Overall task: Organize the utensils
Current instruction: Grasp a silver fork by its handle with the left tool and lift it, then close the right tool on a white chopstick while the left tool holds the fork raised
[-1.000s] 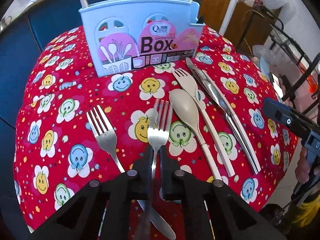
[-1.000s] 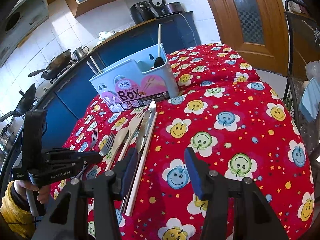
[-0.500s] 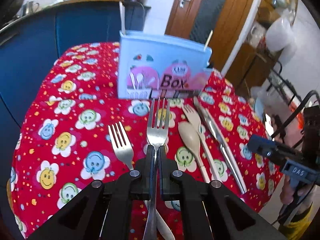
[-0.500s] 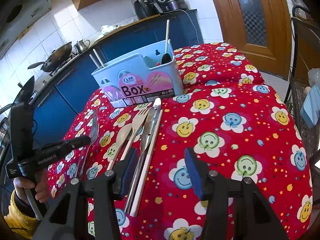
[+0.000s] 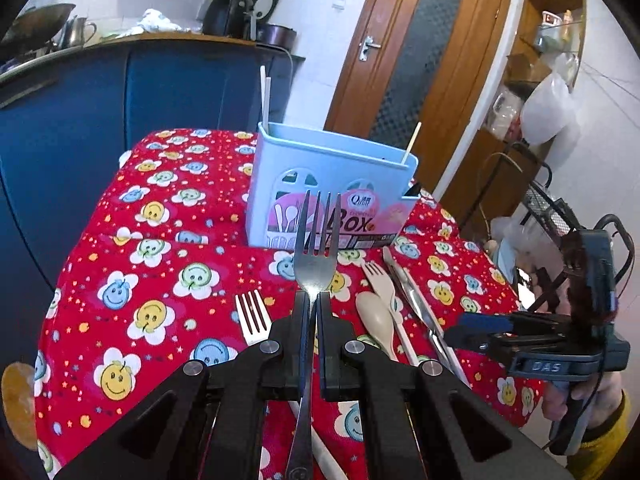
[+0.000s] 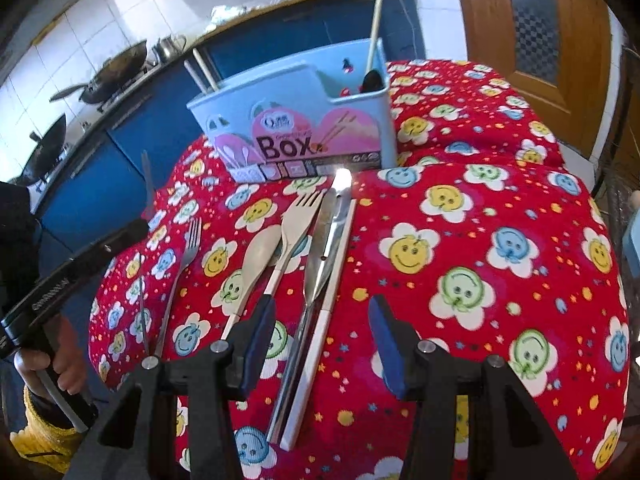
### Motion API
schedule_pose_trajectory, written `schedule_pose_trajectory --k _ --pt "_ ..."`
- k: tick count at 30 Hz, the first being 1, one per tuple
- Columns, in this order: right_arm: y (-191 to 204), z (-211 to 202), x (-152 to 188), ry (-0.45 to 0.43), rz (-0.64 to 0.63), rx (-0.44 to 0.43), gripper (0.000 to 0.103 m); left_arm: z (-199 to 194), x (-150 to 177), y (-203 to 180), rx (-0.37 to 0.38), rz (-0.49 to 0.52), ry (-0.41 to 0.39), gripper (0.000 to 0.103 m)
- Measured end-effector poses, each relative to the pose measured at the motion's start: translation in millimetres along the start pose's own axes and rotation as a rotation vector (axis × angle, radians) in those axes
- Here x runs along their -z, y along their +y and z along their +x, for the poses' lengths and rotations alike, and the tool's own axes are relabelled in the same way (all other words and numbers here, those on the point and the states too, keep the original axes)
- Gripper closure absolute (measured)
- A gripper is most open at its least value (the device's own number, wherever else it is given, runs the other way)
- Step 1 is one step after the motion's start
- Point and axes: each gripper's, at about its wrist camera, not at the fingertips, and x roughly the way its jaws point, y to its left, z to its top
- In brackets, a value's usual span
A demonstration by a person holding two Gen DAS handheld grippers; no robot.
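1. Far left on the red tabletop [image 6: 500, 208], a second metal fork [image 6: 182, 268] lies flat, waiting its turn.
2. The left gripper [image 5: 313, 308] has its jaws clenched on a metal fork [image 5: 316, 240], tines up and clear of the cloth, probably headed for the blue utensil box [image 5: 332, 184] just behind.
3. Next come a beige spoon [image 6: 256, 256], beige fork [image 6: 296, 224] and knife [image 6: 332, 236], side by side.
4. The right gripper [image 6: 322, 344] hovers over the knife handle, jaws released and empty, likely lining up.

A home kitchen: woks [image 6: 116, 70] on a stove (tiled wall), blue cabinets [image 5: 80, 96].
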Motion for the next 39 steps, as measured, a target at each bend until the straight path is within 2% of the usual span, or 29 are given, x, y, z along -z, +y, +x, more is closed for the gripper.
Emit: schedule_pose_trajectory --k 5,8,15,18,19,21,27,28,35,39 --pt "1.3 10.1 -9.8 0.043 0.004 0.011 0.061 -1.3 -2.9 4.6 0.016 -0.016 -0.015 0.099" --pt "-0.1 6.7 -14.1 0.033 0.010 0.015 0.067 -3.7 -4.9 7.4 0.023 -0.028 -0.028 0.099" --pt "-6.6 25.1 -20.7 0.101 0.045 0.017 0.070 -4.5 -8.9 11.5 0.037 -0.034 -0.050 0.099" --pt "-11.2 30.1 -22.8 0.103 0.073 -0.015 0.078 -5.5 -10.0 11.8 0.038 -0.036 -0.054 0.099" --pt "-12.3 30.6 -23.7 0.101 0.081 -0.032 0.085 -5.9 -10.2 11.6 0.039 -0.037 -0.056 0.099" --pt "-14.1 31.7 -23.6 0.102 0.100 -0.050 0.086 -7.1 -10.7 11.4 0.040 -0.038 -0.060 0.099" --pt "-15.7 21.3 -21.3 0.047 0.107 -0.067 0.092 -11.0 -12.4 9.0 0.044 -0.039 -0.075 0.099" --pt "-16.1 19.0 -20.9 0.035 0.108 -0.070 0.096 -11.3 -12.7 8.6 0.045 -0.039 -0.077 0.099" --pt "-14.1 -10.5 -19.7 -0.101 0.105 -0.108 0.096 -19.0 -16.0 2.1 0.050 -0.025 -0.115 0.100" --pt "-9.5 -21.4 -19.2 -0.144 0.084 -0.099 0.096 -22.1 -17.9 -1.0 0.052 -0.020 -0.124 0.100"
